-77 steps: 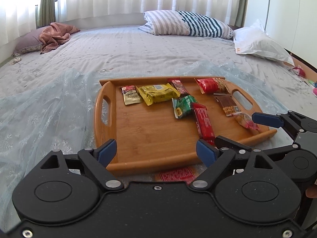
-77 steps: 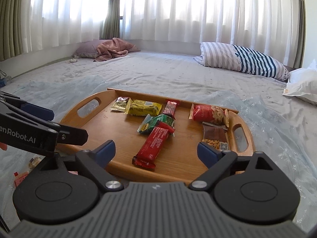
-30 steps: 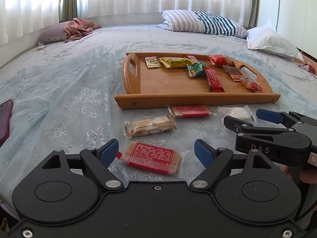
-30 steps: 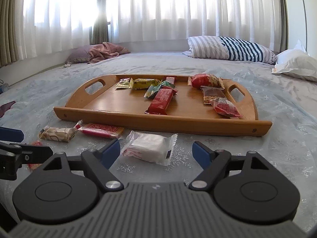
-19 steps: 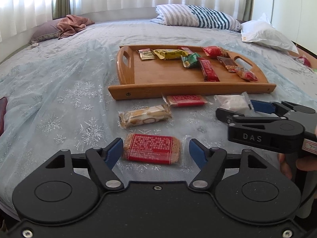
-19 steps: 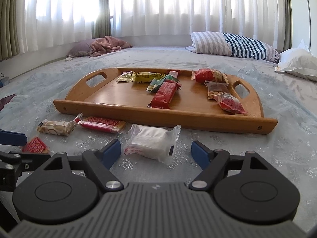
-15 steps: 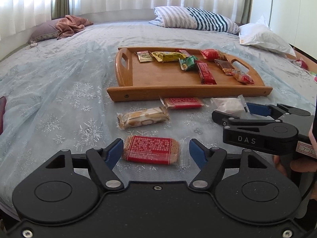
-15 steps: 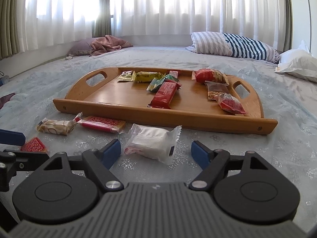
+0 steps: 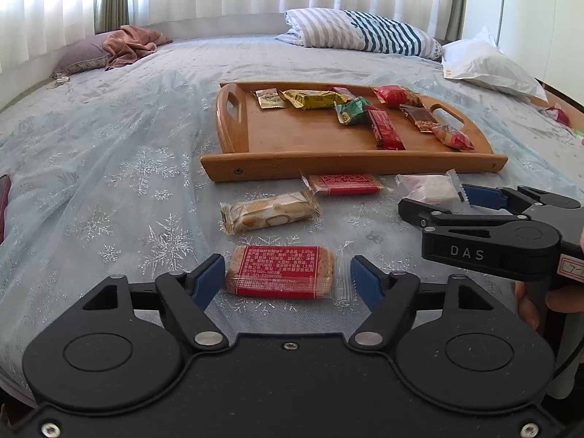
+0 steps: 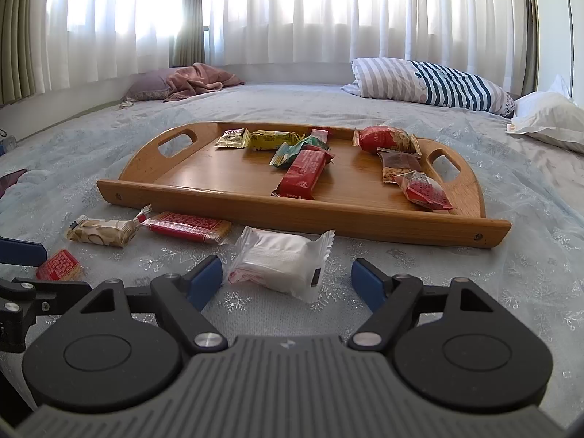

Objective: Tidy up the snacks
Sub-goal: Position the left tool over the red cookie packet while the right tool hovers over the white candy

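A wooden tray [image 9: 350, 168] [image 10: 292, 219] on the bed holds several wrapped snacks. In front of it lie a red cracker pack [image 9: 280, 272] [image 10: 60, 265], a beige nougat bar [image 9: 268, 211], a flat red pack [image 9: 343, 184] and a white pack [image 10: 281, 261] [image 9: 429, 188]. My left gripper [image 9: 286, 273] is open, its blue pads on either side of the red cracker pack with small gaps. My right gripper [image 10: 286, 277] [image 9: 434, 200] is open around the white pack without touching it.
A pale snowflake cloth covers the bed. A striped pillow [image 9: 361, 34] and a white bag [image 9: 489, 64] lie beyond the tray, a pink blanket [image 9: 133, 43] at the far left. A dark red object [image 9: 3, 197] sits at the left edge.
Both grippers have drawn back from over the tray to the loose snacks in front of it. The left jaws have narrowed around the red cracker pack. Over the last half second, little has moved.
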`<state>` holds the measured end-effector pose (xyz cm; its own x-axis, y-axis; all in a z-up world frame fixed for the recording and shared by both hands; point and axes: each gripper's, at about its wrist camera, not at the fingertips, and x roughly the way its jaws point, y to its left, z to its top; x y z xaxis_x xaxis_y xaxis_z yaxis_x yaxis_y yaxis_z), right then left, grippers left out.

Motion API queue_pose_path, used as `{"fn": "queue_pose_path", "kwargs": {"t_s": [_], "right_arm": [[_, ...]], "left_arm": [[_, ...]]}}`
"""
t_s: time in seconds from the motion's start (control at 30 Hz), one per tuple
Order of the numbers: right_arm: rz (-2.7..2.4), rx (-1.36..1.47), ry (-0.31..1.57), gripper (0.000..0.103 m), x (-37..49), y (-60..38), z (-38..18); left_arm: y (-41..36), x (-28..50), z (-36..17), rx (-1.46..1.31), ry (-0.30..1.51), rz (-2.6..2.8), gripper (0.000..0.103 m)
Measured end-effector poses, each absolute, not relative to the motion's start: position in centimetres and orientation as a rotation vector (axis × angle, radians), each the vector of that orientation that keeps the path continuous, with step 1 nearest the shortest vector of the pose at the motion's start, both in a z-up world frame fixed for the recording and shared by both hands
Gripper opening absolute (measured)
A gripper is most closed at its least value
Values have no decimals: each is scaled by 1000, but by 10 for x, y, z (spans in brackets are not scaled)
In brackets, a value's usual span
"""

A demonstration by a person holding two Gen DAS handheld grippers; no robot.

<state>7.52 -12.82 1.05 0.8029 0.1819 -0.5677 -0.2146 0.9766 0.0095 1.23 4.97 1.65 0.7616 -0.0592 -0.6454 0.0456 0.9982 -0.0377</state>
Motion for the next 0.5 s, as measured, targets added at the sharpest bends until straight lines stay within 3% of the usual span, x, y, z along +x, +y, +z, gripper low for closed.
{"fn": "queue_pose_path", "kwargs": {"t_s": [0.13, 0.23, 0.5], "right_arm": [[208, -60, 599, 82, 74, -129, 11], [205, -52, 596, 79, 73, -129, 13], [168, -22, 584, 63, 70, -130, 16]], "left_arm": [[53, 7, 24, -49, 690, -69, 73], [54, 5, 28, -31, 659, -52, 84], [47, 8, 19, -8, 696, -83, 73]]}}
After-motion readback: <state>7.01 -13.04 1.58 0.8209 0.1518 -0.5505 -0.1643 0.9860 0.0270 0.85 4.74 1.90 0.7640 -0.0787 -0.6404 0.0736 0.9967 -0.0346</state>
